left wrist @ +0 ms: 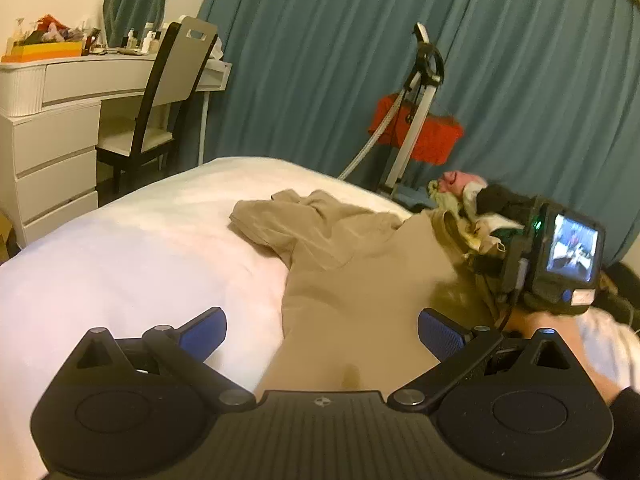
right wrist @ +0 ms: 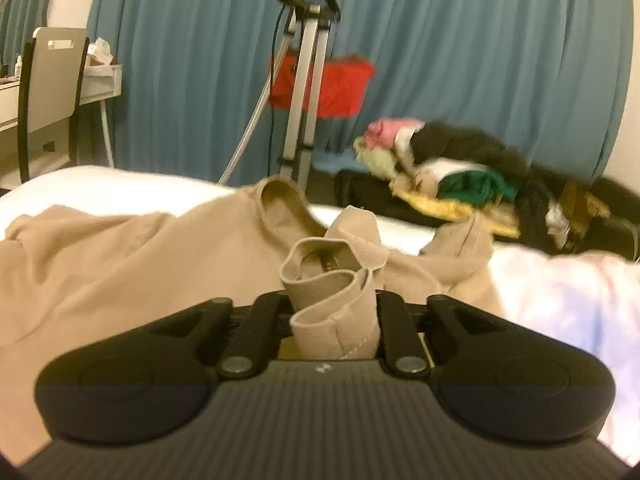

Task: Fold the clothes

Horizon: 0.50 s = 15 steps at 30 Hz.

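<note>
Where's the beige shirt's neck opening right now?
In the right wrist view, the collar lies on the white bed, just beyond the right gripper, which pinches a bunched part of the beige shirt.

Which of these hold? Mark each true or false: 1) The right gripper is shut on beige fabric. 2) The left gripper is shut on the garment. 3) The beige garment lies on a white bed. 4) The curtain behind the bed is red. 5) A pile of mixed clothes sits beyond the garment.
1) True: the right gripper pinches a bunched cuff of the beige garment.
2) False: the left gripper is open, its blue pads wide apart over the garment.
3) True: it lies spread on the white bed.
4) False: the curtain is teal-blue; only the cloth on the metal stand is red.
5) True: the pile of clothes lies past it.
</note>
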Each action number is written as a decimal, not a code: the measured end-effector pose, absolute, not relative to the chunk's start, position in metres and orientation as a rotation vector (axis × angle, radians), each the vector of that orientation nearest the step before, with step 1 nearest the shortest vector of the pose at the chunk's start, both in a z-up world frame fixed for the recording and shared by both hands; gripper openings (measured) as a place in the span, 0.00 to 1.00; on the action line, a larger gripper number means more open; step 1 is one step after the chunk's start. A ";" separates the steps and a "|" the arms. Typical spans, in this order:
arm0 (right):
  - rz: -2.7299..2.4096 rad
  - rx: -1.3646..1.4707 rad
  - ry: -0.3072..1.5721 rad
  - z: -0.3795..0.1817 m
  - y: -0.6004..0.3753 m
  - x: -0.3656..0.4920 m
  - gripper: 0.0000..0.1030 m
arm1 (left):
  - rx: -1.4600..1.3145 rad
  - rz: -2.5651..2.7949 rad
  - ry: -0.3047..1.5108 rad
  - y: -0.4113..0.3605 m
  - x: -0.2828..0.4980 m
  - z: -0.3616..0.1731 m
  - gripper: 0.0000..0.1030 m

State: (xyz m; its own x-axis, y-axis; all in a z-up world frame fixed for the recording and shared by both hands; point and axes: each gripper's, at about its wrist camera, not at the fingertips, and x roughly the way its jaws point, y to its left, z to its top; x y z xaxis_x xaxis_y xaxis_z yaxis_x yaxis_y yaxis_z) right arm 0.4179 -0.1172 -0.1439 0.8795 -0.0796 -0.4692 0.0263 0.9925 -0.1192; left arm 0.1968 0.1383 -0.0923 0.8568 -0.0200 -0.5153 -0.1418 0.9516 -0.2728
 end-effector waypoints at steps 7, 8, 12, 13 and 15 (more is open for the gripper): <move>0.061 0.037 0.457 -0.113 -0.135 0.376 0.90 | -0.278 0.041 0.546 0.129 0.205 -0.098 1.00; 0.068 0.051 0.449 -0.108 -0.136 0.365 0.90 | -0.270 0.040 0.541 0.127 0.204 -0.097 1.00; 0.092 0.106 0.427 -0.089 -0.147 0.299 0.90 | -0.236 0.029 0.524 0.119 0.196 -0.093 1.00; 0.093 0.124 0.427 -0.085 -0.151 0.279 0.90 | -0.227 0.025 0.519 0.117 0.194 -0.091 1.00; 0.095 0.165 0.427 -0.080 -0.161 0.246 0.90 | -0.197 0.012 0.505 0.112 0.187 -0.088 1.00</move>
